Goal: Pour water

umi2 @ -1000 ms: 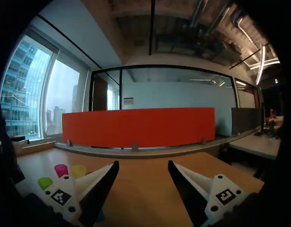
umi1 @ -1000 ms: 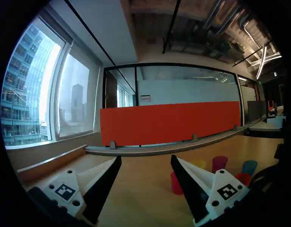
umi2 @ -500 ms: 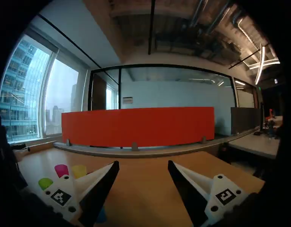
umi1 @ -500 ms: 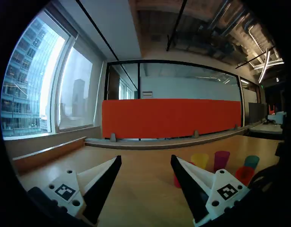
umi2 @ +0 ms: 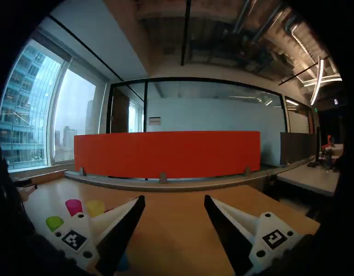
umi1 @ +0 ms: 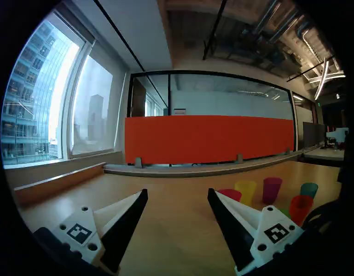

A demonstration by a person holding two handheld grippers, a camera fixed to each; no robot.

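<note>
Several coloured plastic cups stand on a wooden table point(umi1: 177, 221). In the left gripper view, a red cup point(umi1: 229, 194), a yellow cup point(umi1: 245, 192), a magenta cup point(umi1: 272, 189), a teal cup point(umi1: 308, 190) and an orange-red cup point(umi1: 300, 207) sit ahead to the right. My left gripper point(umi1: 177, 207) is open, empty, above the table and short of the cups. In the right gripper view, a green cup point(umi2: 55, 223), a magenta cup point(umi2: 74, 207) and a yellow cup point(umi2: 95, 207) sit at the left behind the left finger. My right gripper point(umi2: 174, 209) is open and empty.
An orange divider panel point(umi1: 209, 139) runs along the table's far edge on a grey rail. Tall windows point(umi1: 34, 106) are on the left. Another desk point(umi2: 310, 177) stands to the right. Bare tabletop point(umi2: 177, 230) lies ahead of both grippers.
The left gripper view has levelled and tilted down a little, so more of the cups come into sight at the right. The right gripper has barely moved. Both stay open.
</note>
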